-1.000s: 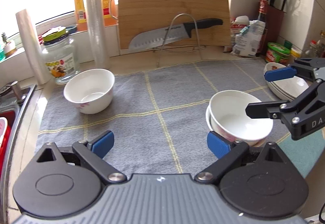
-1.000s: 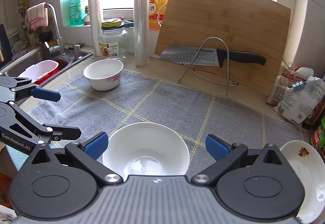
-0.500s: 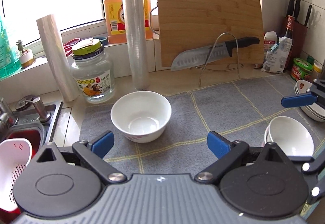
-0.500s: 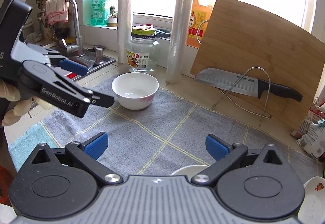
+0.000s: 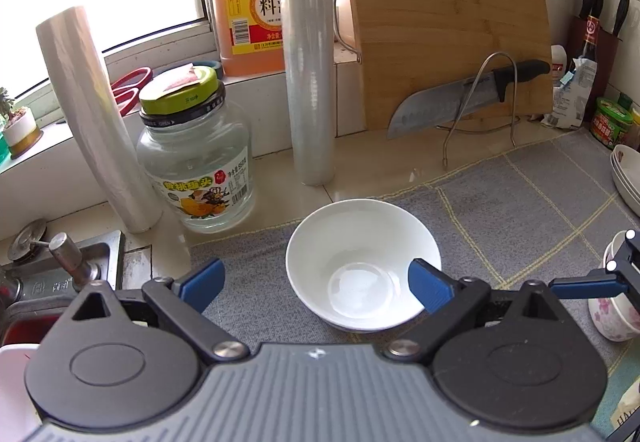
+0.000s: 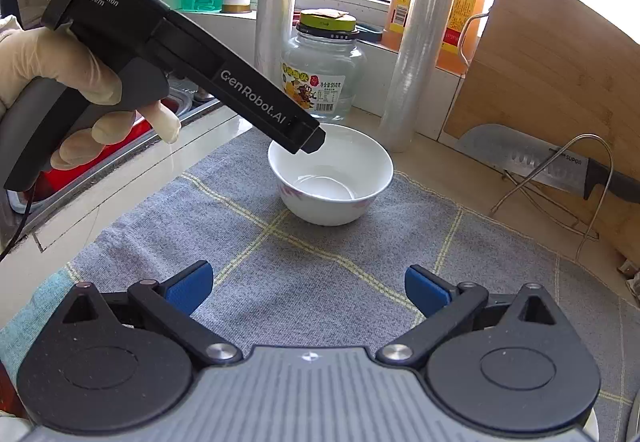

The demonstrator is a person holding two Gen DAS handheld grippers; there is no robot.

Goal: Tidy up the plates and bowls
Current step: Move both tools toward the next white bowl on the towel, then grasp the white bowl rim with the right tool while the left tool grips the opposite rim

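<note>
A white bowl (image 5: 362, 262) with a pink flower pattern stands alone on the grey mat (image 5: 520, 201). My left gripper (image 5: 316, 286) is open and low over it. Its right pad (image 5: 426, 288) reaches over the bowl's near right rim, and its left pad (image 5: 202, 282) is clear of the bowl to the left. In the right wrist view the same bowl (image 6: 332, 177) sits ahead, with the left gripper's tip above its left rim. My right gripper (image 6: 308, 290) is open over bare mat with nothing between its fingers. Stacked bowls (image 5: 616, 318) and stacked plates (image 5: 626, 177) stand at the right edge.
A glass jar (image 5: 196, 161) and two cling-film rolls (image 5: 308, 61) stand just behind the bowl. A cutting board (image 5: 444, 29) and a knife (image 5: 460, 101) on a wire rack are at the back. The sink (image 5: 60, 282) lies left. A gloved hand (image 6: 60, 81) holds the left gripper.
My left gripper has swung left and closed in on the lone bowl, now partly between its fingers. The right gripper has left the stacked bowls and turned left toward the same bowl.
</note>
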